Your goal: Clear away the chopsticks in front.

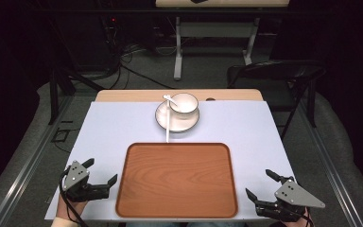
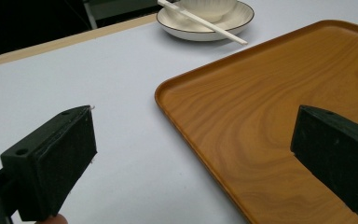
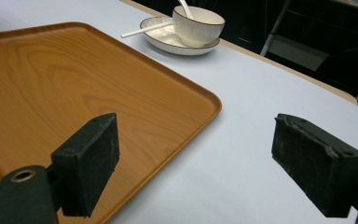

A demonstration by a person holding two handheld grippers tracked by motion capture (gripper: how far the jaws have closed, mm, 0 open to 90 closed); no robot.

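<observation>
A: Where are the 2 tongs?
B: The left tongs [image 1: 103, 171] hover just beside the wooden tray [image 1: 177, 179] at its left edge, jaws spread wide, nothing between them. The right tongs [image 1: 261, 185] sit off its right edge, equally wide and empty.
A: And the crockery?
B: The bowl [image 1: 185, 104] stands on the plate [image 1: 176, 119] at the desk's [image 1: 113, 127] far side, beyond the tray. 1 chopstick [image 1: 168, 124] lies across the plate's rim; a spoon [image 1: 170, 99] rests in the bowl.

tray [image 1: 177, 179] | wooden, rounded corners | flat | bare | table's near edge, centred
</observation>
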